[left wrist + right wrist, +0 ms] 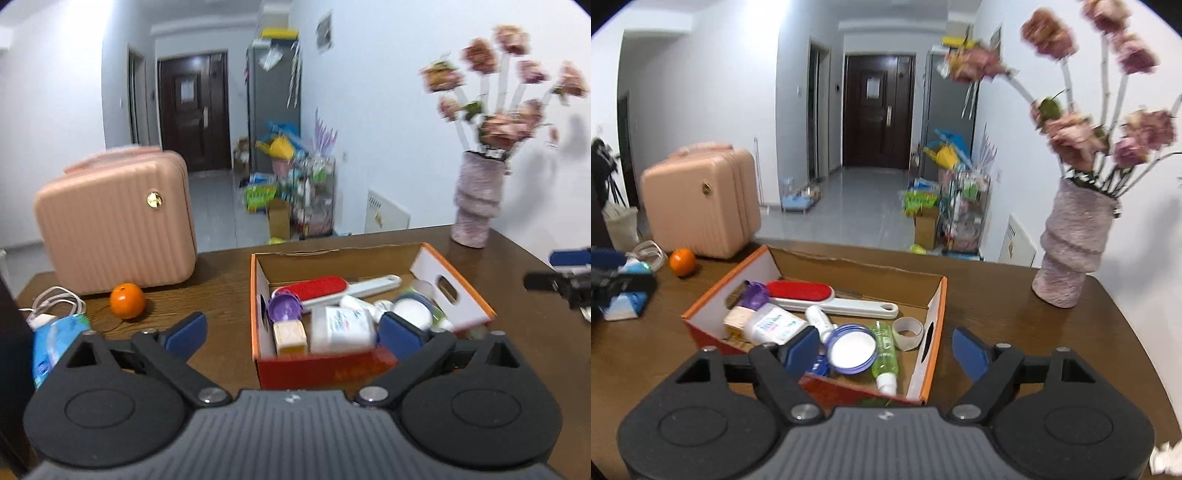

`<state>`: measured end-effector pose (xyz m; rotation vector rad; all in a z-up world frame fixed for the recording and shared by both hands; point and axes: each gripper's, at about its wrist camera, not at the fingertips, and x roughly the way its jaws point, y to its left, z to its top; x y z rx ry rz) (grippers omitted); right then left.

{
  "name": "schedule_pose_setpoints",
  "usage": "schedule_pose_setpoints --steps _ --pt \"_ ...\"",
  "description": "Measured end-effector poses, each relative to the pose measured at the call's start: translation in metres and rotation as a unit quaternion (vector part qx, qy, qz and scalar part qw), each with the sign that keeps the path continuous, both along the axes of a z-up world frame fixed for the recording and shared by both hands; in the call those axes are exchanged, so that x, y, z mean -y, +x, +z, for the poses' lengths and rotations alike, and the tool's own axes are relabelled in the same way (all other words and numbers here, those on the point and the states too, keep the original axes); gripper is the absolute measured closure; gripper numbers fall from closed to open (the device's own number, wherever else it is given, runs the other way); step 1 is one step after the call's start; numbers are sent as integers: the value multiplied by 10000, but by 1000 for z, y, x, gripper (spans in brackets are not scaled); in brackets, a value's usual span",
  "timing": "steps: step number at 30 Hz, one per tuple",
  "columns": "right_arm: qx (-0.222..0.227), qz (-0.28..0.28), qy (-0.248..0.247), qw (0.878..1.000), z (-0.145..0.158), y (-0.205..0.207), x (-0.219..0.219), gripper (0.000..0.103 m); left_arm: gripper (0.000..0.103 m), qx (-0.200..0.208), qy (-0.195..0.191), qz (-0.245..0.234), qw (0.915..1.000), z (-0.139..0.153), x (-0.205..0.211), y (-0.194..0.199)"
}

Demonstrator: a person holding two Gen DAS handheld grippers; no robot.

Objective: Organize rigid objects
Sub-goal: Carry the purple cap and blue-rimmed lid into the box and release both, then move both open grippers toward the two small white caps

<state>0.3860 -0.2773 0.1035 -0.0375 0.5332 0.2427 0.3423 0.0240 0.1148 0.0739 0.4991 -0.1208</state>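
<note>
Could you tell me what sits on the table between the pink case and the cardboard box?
An orange sits there, just in front of the pink case and left of the cardboard box; the left wrist view shows it best.

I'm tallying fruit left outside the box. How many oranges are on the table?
1. The orange sits on the wooden table, just in front of the pink suitcase, left of the cardboard box. Others may hide behind the suitcase.

orange box (934, 295), ribbed pink case (114, 229)
</note>
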Motion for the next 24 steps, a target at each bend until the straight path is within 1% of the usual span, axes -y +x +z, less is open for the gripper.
schedule_pose_setpoints --steps 2,3,5,7,10,12,15,16,18,21,24 --pt "300 38 162 9994 -5 -38 2 20 0 253 146 -13 9996 -12 2 -42" --pt "431 21 215 9988 -10 -57 1 17 0 319 229 78 9992 -19 3 -60" --pt "566 -113 235 9981 -21 -90 0 17 0 407 315 249 9984 -36 5 -94" --pt "607 -126 282 9977 -34 -121 -1 17 0 469 262 311 9981 -53 5 -130" --pt "610 102 452 9971 -57 -163 -1 11 0 388 72 568 9976 -81 5 -178" --pt "655 21 624 9959 -74 -187 1 11 0 281 11 754 9968 -97 5 -201" --pt "545 -42 824 9951 -93 -212 0 11 0 247 107 750 9968 -103 6 -224" --pt "514 -24 802 9954 -98 -219 -1 11 0 318 143 722 9968 -102 7 -230" --pt "556 -40 621 9965 -105 -231 -6 11 0 443 147 825 9955 -98 6 -236" --pt "567 -132 500 9971 -109 -240 -8 11 0 419 113 837 9955 -96 7 -238" --pt "532 -214 466 9973 -110 -241 -4 10 0 441 271 789 9955 -97 14 -238"
